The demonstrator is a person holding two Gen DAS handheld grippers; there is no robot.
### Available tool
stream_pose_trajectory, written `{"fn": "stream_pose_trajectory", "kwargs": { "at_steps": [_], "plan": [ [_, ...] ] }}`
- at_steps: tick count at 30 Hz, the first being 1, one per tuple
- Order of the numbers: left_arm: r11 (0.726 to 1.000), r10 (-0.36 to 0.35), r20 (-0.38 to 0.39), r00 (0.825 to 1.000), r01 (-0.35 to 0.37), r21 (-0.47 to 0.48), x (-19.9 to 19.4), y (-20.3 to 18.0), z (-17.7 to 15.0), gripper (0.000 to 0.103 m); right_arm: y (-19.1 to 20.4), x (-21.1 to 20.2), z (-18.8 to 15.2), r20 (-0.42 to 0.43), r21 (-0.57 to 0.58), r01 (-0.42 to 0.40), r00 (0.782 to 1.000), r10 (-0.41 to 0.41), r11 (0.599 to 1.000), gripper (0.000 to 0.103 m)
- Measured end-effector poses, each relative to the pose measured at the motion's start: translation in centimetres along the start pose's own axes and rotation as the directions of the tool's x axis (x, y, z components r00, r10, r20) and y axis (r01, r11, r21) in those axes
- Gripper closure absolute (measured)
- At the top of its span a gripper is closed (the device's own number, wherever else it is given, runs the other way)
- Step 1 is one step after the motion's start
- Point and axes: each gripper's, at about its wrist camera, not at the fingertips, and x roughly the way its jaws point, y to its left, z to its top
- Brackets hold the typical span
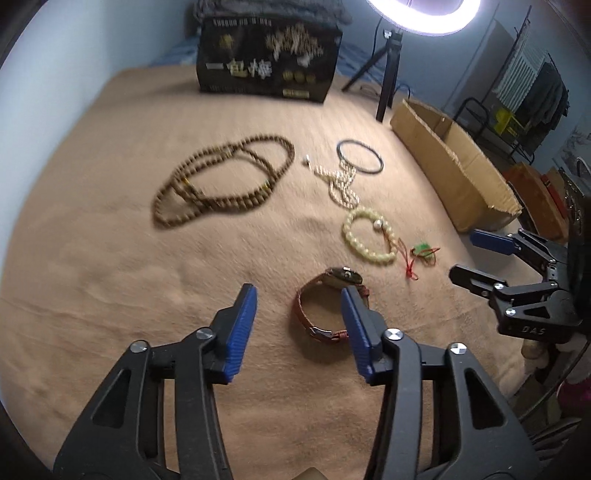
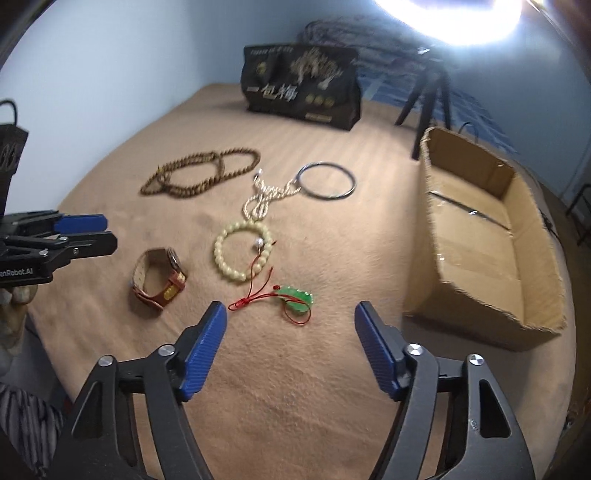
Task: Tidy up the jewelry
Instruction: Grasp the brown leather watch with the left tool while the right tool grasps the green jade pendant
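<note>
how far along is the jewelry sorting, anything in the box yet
Done: nothing that shows; the cardboard box looks empty. In hand: nothing. The left gripper and right gripper are both open above the blanket, near the watch and the green pendant. Left: the watch, pendant, pale bead bracelet, pearl strand, dark ring and brown bead necklace.

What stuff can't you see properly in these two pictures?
- Watch: the left wrist view has a blue finger covering part of its strap; the dial is too small to read.
- Brown bead necklace: motion-blurred in the left wrist view.
- Cardboard box: its near wall hides part of the floor in the right wrist view.
- Ring light: cut off by the top edge, glaring.
</note>
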Motion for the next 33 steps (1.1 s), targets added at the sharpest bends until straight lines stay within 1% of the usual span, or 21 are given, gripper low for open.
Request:
{"fn": "stream_pose_trajectory", "kwargs": {
  "at_steps": [2, 3, 5, 7, 9, 11, 13, 14, 19, 22, 24, 26, 27, 28, 29, 33],
  "plan": [
    [1.0, -0.018, -0.023, 1.0, 0.018, -0.006, 0.7, 0.1, 0.0, 0.063, 0.3, 1.0, 0.0, -0.022, -0.02, -0.003, 1.0, 0.002, 1.0, 0.04],
    [1.0, -0.029, -0.035, 0.999, 0.028, -0.008, 1.0, 0.1, -0.1, 0.065, 0.3, 1.4, 0.0, -0.032, -0.022, -0.009, 0.999, 0.008, 1.0, 0.041],
    [0.999, -0.039, -0.051, 0.998, 0.039, -0.006, 1.7, 0.2, -0.1, 0.066, 0.2, 2.2, 0.0, -0.047, -0.021, -0.021, 0.999, 0.02, 1.0, 0.045],
    [0.999, -0.051, -0.063, 0.997, 0.05, -0.007, 2.1, 0.1, -0.2, 0.067, 0.1, 2.9, 0.1, -0.058, -0.021, -0.026, 0.998, 0.024, 0.999, 0.048],
    [0.998, -0.061, -0.076, 0.995, 0.061, -0.01, 2.6, 0.2, -0.1, 0.072, -0.1, 3.4, 0.2, -0.065, -0.023, -0.023, 0.998, 0.021, 0.999, 0.053],
    [0.997, -0.071, -0.084, 0.994, 0.07, -0.017, 3.0, 0.4, -0.1, 0.072, -0.4, 4.0, 0.3, -0.07, -0.018, -0.022, 0.997, 0.02, 1.0, 0.057],
    [0.997, -0.076, -0.091, 0.993, 0.074, -0.018, 3.3, 0.5, -0.1, 0.075, -0.6, 4.5, 0.4, -0.077, -0.014, -0.024, 0.997, 0.023, 1.0, 0.061],
    [0.997, -0.076, -0.095, 0.993, 0.075, -0.017, 3.5, 0.6, -0.1, 0.077, -0.7, 4.8, 0.5, -0.082, -0.013, -0.026, 0.996, 0.025, 1.0, 0.063],
    [0.996, -0.087, -0.118, 0.989, 0.084, -0.028, 4.5, 0.8, -0.1, 0.079, -0.8, 5.5, 0.8, -0.083, -0.016, -0.027, 0.996, 0.026, 0.999, 0.063],
    [0.996, -0.09, -0.119, 0.989, 0.086, -0.034, 4.8, 0.9, 0.0, 0.08, -0.6, 5.7, 1.0, -0.079, -0.028, -0.022, 0.997, 0.019, 0.999, 0.063],
    [0.996, -0.088, -0.116, 0.989, 0.084, -0.035, 4.9, 1.0, -0.1, 0.086, -0.5, 5.9, 1.1, -0.078, -0.037, -0.018, 0.997, 0.015, 0.999, 0.068],
    [0.996, -0.086, -0.115, 0.99, 0.081, -0.043, 4.9, 1.3, -0.1, 0.089, -0.4, 6.0, 1.2, -0.077, -0.039, -0.02, 0.997, 0.017, 0.999, 0.078],
    [0.996, -0.087, -0.114, 0.99, 0.082, -0.048, 4.9, 1.3, 0.0, 0.091, -0.3, 6.0, 1.2, -0.077, -0.039, -0.021, 0.997, 0.018, 0.999, 0.08],
    [0.995, -0.088, -0.113, 0.99, 0.082, -0.052, 4.9, 1.4, 0.0, 0.092, -0.2, 6.0, 1.2, -0.077, -0.041, -0.027, 0.997, 0.023, 0.999, 0.086],
    [0.995, -0.087, -0.11, 0.99, 0.081, -0.055, 4.8, 1.5, 0.1, 0.093, -0.1, 5.9, 1.2, -0.076, -0.044, -0.03, 0.997, 0.027, 0.999, 0.088],
    [0.995, -0.08, -0.099, 0.992, 0.075, -0.059, 4.6, 1.4, 0.0, 0.094, 0.1, 5.8, 1.1, -0.071, -0.048, -0.024, 0.997, 0.021, 0.999, 0.088]
  ]
}}
